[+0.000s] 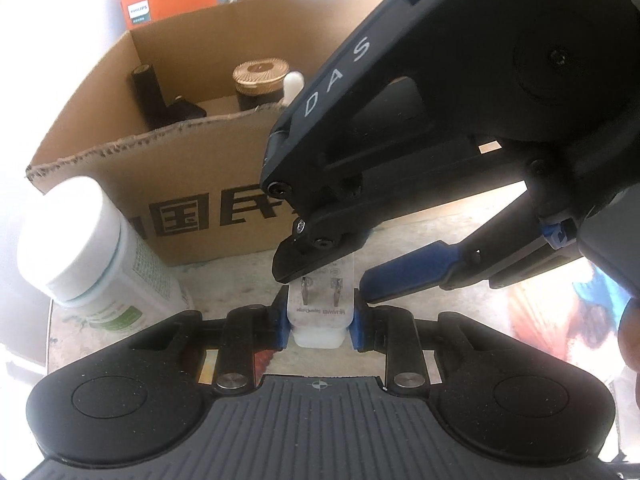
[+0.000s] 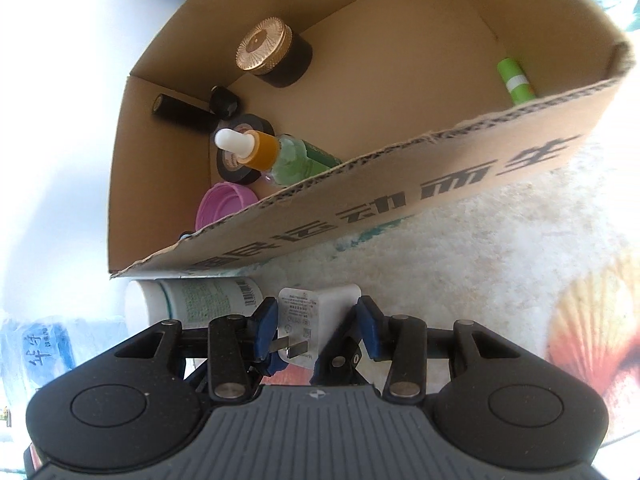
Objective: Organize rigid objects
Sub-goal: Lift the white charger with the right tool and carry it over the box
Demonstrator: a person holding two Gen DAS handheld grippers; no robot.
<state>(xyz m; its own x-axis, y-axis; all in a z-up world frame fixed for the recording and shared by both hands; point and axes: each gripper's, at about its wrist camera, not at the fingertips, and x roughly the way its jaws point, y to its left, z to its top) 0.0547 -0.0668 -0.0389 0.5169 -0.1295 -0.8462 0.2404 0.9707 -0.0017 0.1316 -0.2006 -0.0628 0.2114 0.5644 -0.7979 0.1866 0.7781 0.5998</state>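
A white plug charger (image 1: 318,312) with two metal prongs is clamped between my left gripper's (image 1: 319,326) blue pads. My right gripper (image 1: 332,280) comes in from the upper right, its fingers spread on either side of the charger's far end. In the right wrist view the charger (image 2: 316,320) sits between the right gripper's (image 2: 316,326) blue pads, with a gap on the right side. A cardboard box (image 1: 188,184) stands just behind. It also shows in the right wrist view (image 2: 460,160), holding several items.
A white-lidded jar (image 1: 88,248) lies by the box's left corner, also in the right wrist view (image 2: 192,300). In the box: gold-lidded jar (image 2: 272,56), dropper bottle (image 2: 280,156), black tape roll (image 2: 240,152), pink lid (image 2: 226,204), green tube (image 2: 514,80), black cylinder (image 2: 180,114). An orange Philips box (image 1: 172,0) stands behind.
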